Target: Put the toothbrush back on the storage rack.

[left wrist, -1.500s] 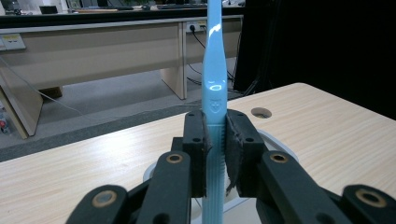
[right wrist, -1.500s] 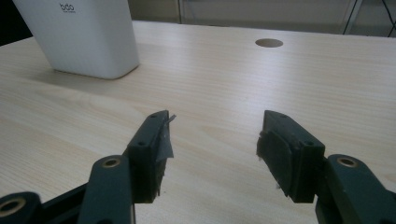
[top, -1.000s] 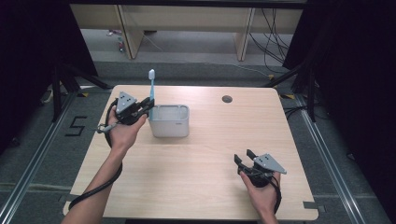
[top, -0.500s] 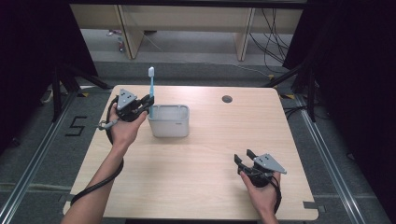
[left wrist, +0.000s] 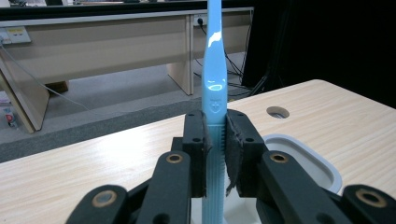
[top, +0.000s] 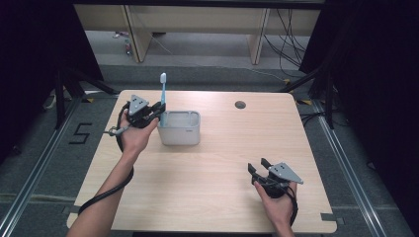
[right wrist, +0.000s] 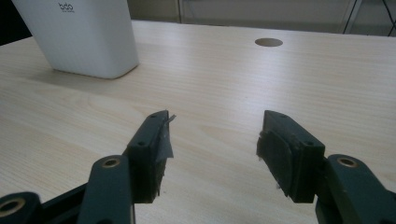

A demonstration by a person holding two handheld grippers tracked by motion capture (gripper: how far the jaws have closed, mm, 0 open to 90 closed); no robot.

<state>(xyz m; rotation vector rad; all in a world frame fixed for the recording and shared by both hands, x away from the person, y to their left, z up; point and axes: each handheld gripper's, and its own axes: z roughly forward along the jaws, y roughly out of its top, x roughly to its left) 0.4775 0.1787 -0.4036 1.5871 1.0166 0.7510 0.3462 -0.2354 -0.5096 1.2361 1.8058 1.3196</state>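
Toothbrush (left wrist: 215,88) clamped upright in left gripper (top: 148,112), just beside the near rim of the white holder (top: 180,129). Placing step in hand. Next: shift over a compartment, lower handle-first, release. Right gripper (right wrist: 212,140) agape, empty, resting on tabletop (top: 222,148).

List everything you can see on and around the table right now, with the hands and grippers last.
toothbrush: one, light blue, upright, clamped in the left gripper at the holder's left edge.
holder: one, white, open-topped, on the table's far left part.
table: one, light wood, with a round hole near its far edge.
benches: pale wood, on the floor beyond the table.
cables: several, dark, on the floor at far right.
left gripper: one, black, shut on the toothbrush.
right gripper: one, black, jaws apart, nothing between them, near the table's front right.
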